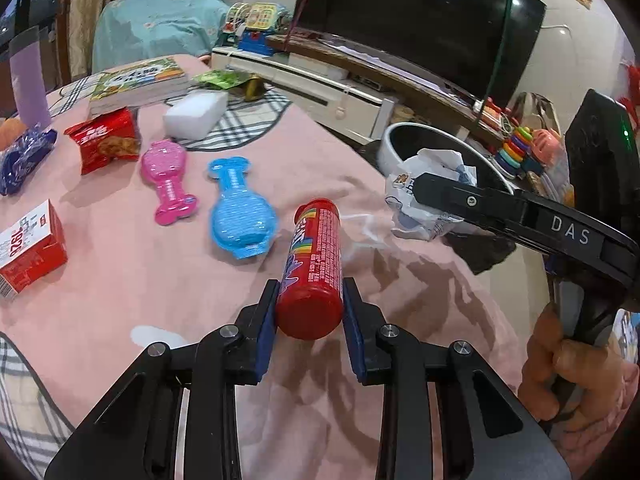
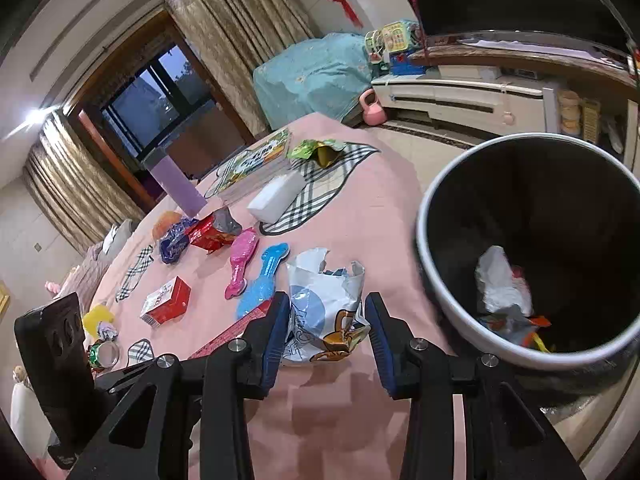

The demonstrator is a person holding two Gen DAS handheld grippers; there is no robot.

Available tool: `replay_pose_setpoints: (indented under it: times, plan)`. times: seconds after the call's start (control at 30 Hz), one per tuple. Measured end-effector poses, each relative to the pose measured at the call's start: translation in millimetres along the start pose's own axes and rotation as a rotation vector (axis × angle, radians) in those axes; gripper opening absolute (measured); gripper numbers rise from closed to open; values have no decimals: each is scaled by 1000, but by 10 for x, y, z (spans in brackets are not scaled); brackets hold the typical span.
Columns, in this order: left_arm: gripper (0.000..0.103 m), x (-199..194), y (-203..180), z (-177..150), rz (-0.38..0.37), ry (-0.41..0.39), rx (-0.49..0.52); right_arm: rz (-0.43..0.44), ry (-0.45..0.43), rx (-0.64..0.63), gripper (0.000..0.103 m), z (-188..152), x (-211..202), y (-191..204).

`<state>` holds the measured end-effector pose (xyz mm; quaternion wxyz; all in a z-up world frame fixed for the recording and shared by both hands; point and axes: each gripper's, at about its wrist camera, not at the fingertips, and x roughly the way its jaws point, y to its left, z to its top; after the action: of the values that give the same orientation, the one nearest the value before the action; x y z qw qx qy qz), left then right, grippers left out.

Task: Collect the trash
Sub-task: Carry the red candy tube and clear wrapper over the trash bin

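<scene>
My left gripper point(image 1: 309, 304) is shut on a red candy tube point(image 1: 314, 268), which points away from me above the pink tablecloth point(image 1: 160, 280). My right gripper point(image 2: 326, 330) is shut on a crumpled white and blue cartoon wrapper point(image 2: 324, 312). The same wrapper point(image 1: 424, 196) shows in the left wrist view, held near the rim of the trash bin point(image 1: 390, 140). In the right wrist view the trash bin point(image 2: 436, 208) stands just right of the wrapper, with crumpled trash point(image 2: 504, 292) at its bottom.
On the cloth lie a blue blister pack point(image 1: 240, 212), a pink blister pack point(image 1: 168, 180), a red snack bag point(image 1: 106, 140), a red and white box point(image 1: 32, 252), a white sponge block point(image 1: 196, 114), books point(image 1: 138, 80) and a green wrapper point(image 1: 224, 78). A TV cabinet point(image 1: 320, 84) stands beyond.
</scene>
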<state>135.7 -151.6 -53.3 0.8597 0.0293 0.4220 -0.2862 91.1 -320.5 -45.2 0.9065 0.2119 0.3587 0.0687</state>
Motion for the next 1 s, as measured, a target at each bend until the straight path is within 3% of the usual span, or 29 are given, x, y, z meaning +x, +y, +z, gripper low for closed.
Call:
replay_pose_setpoints:
  times: [0.4, 0.53, 0.63, 0.73, 1.0]
  plan:
    - [30, 179, -146, -57, 37, 66, 17, -11, -42, 56, 40, -136, -320, -242]
    - [38, 268, -200, -13, 62, 78, 33, -5, -48, 68, 40, -165, -374, -294]
    - [38, 317, -242, 13, 69, 78, 42, -3, -56, 79, 40, -173, -411, -337]
    - [31, 349, -309, 33, 75, 72, 64, -6, -65, 88, 40, -174, -460, -388]
    - [31, 288, -546, 83, 45, 45, 95, -21, -96, 110, 40, -166, -628, -579]
